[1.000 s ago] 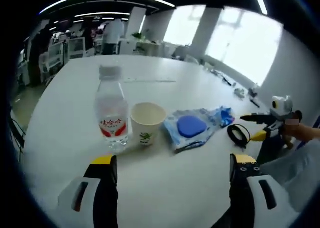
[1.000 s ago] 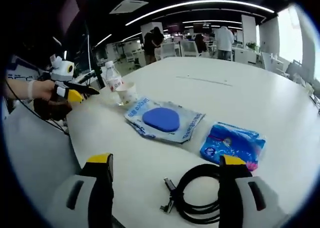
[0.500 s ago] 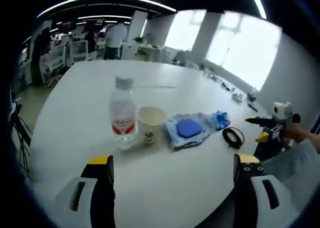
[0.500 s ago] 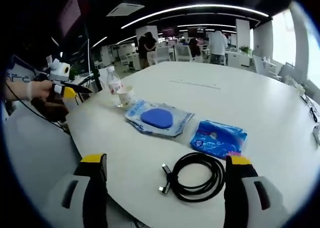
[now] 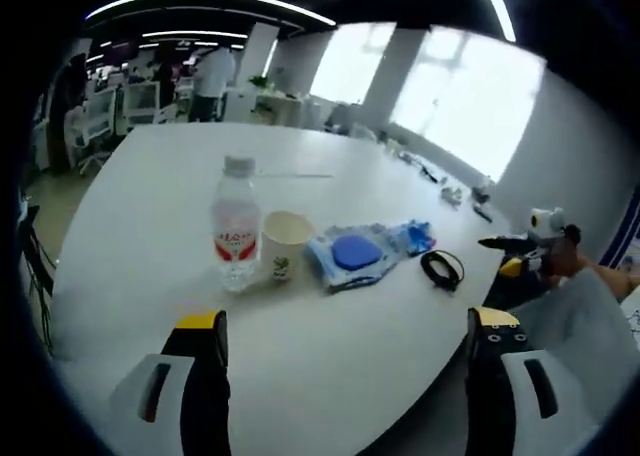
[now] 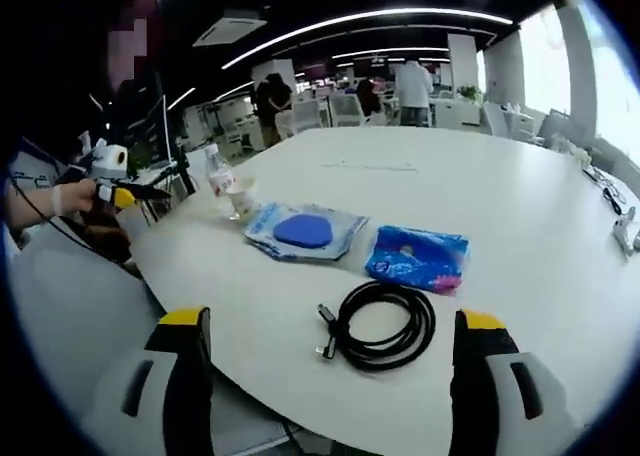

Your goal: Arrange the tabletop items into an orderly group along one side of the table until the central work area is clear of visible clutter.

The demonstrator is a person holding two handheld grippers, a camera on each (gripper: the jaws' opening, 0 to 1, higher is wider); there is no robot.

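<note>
A row of items lies along the near edge of the white table (image 5: 150, 186): a clear water bottle (image 5: 237, 238) with a red label, a paper cup (image 5: 286, 245), a clear packet holding a blue pad (image 5: 350, 254), a blue wrapper (image 5: 412, 237) and a coiled black cable (image 5: 442, 269). My left gripper (image 5: 345, 326) is open, held back from the bottle and cup. My right gripper (image 6: 325, 321) is open, just short of the cable (image 6: 385, 324). Beyond it lie the blue wrapper (image 6: 417, 258), the packet (image 6: 304, 231), the cup (image 6: 242, 197) and the bottle (image 6: 217, 172).
The other gripper (image 5: 520, 251) shows at the right of the left gripper view, held by a hand. The far table (image 6: 480, 176) is bare, with small items (image 6: 627, 230) at its far right edge. Desks, chairs and people stand beyond.
Both cameras have pulled back from the table, so the items look smaller and farther. The items themselves have not moved. Both grippers stay open.
</note>
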